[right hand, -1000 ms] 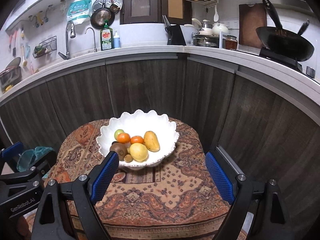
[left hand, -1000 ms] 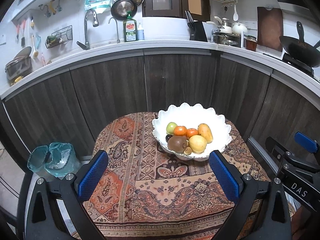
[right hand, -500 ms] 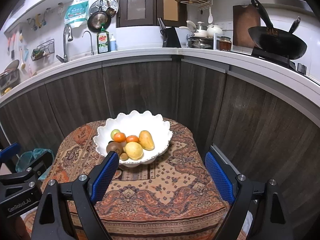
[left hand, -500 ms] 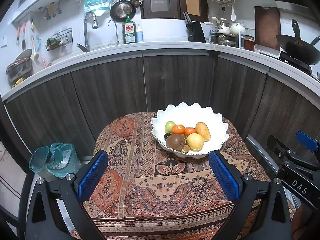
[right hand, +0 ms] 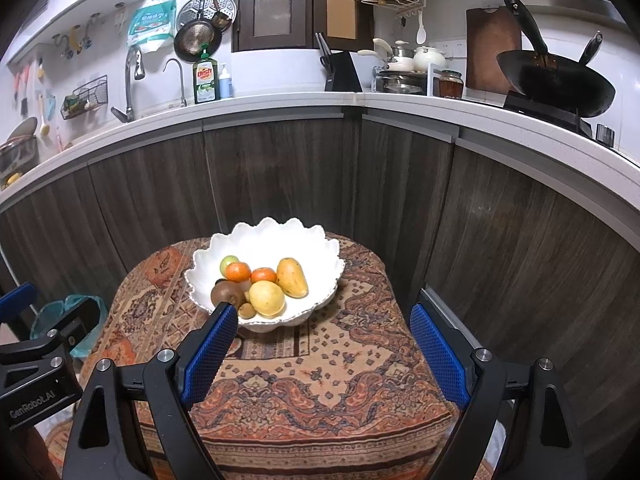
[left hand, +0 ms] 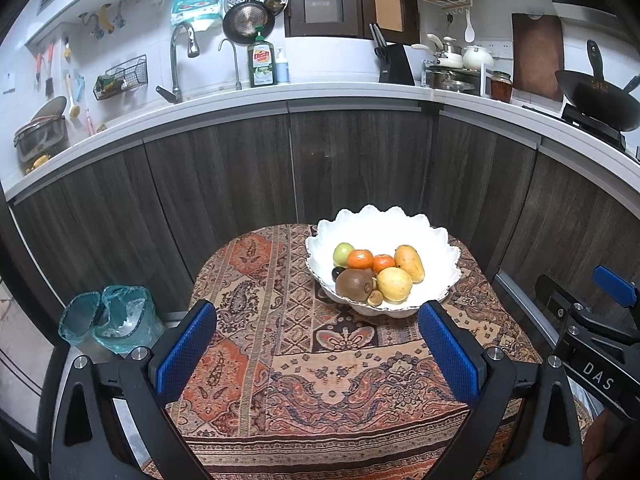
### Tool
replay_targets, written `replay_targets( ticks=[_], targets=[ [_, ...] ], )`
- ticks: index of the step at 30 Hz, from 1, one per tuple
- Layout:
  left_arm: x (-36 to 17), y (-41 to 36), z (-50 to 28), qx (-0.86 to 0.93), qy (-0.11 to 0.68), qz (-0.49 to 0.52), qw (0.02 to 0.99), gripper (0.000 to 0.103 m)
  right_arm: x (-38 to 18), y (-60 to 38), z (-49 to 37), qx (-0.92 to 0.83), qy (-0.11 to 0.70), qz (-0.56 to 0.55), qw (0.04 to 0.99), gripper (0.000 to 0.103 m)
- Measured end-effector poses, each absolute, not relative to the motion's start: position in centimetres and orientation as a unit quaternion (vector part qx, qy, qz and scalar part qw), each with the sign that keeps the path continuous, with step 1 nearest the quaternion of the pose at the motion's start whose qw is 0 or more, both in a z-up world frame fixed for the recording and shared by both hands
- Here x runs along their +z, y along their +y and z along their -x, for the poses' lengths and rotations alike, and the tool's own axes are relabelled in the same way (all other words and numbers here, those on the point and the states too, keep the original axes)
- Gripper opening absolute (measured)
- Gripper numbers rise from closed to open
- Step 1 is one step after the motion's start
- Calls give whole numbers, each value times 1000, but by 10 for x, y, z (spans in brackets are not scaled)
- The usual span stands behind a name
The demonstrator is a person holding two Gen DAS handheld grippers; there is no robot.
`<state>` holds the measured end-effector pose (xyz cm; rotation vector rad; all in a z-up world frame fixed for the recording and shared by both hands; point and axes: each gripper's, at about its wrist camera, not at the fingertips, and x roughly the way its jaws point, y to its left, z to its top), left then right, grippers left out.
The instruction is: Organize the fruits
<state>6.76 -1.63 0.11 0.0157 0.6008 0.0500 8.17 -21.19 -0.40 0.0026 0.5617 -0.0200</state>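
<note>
A white scalloped bowl (left hand: 440,248) stands at the far right of a small table with a patterned cloth (left hand: 320,360). It holds a mango (left hand: 410,263), a yellow round fruit (left hand: 394,283), a brown kiwi (left hand: 354,283), two tangerines (left hand: 360,259) and a green fruit (left hand: 343,253). The bowl also shows in the right wrist view (right hand: 304,240). My left gripper (left hand: 318,352) is open and empty, in front of the bowl. My right gripper (right hand: 324,354) is open and empty, also short of the bowl. The right gripper also shows at the right edge of the left wrist view (left hand: 592,332).
Dark wooden cabinets (left hand: 280,168) curve behind the table under a white countertop (left hand: 320,92). A bin with a teal bag (left hand: 116,316) stands on the floor left of the table. A wok (right hand: 556,84) sits on the stove at the right.
Both grippers have pulled back and up from the table, so the bowl looks smaller and farther. Nothing was picked up; the fruit has not moved.
</note>
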Motion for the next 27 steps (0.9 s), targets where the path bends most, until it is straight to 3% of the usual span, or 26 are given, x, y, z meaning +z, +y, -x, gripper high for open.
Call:
replay_targets(
  ticks=[27],
  targets=[
    [1, -16, -65, 34, 293, -2, 956, 102, -4, -211, -82, -9, 276, 0, 961, 89]
  ],
)
